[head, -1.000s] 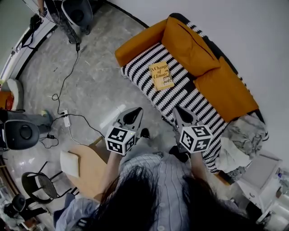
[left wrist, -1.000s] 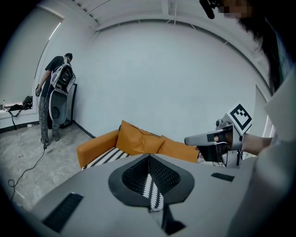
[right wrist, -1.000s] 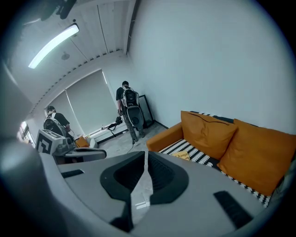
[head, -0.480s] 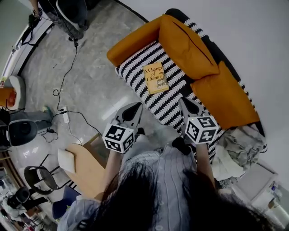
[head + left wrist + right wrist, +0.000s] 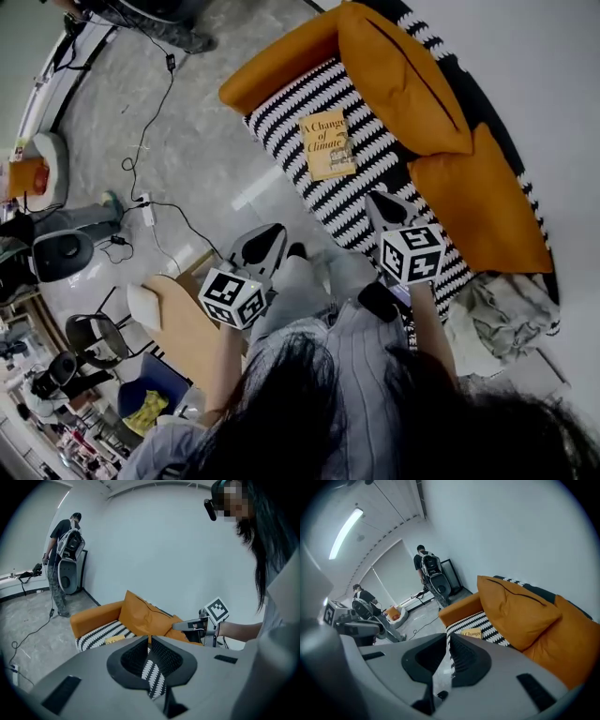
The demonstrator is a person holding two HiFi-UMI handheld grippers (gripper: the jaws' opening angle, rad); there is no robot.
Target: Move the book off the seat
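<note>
A yellow book (image 5: 327,144) lies flat on the black-and-white striped seat (image 5: 291,103) of an orange sofa; it also shows as the yellow book (image 5: 115,640) in the left gripper view and the book (image 5: 472,633) in the right gripper view. My left gripper (image 5: 274,232) hangs shut over the floor, short of the sofa's front edge, with nothing in it. My right gripper (image 5: 375,200) is shut and empty above the seat's near edge, to the right of the book. Neither touches the book.
Orange back cushions (image 5: 398,75) and an orange armrest (image 5: 272,66) border the seat. A crumpled grey cloth (image 5: 502,314) lies at the sofa's right end. A wooden side table (image 5: 183,323) stands at my left. Cables (image 5: 150,202) trail over the floor. A person (image 5: 58,566) stands far left.
Both grippers have moved forward toward the sofa and a little lower, the right one now over the seat's edge. The book has not moved on the seat.
</note>
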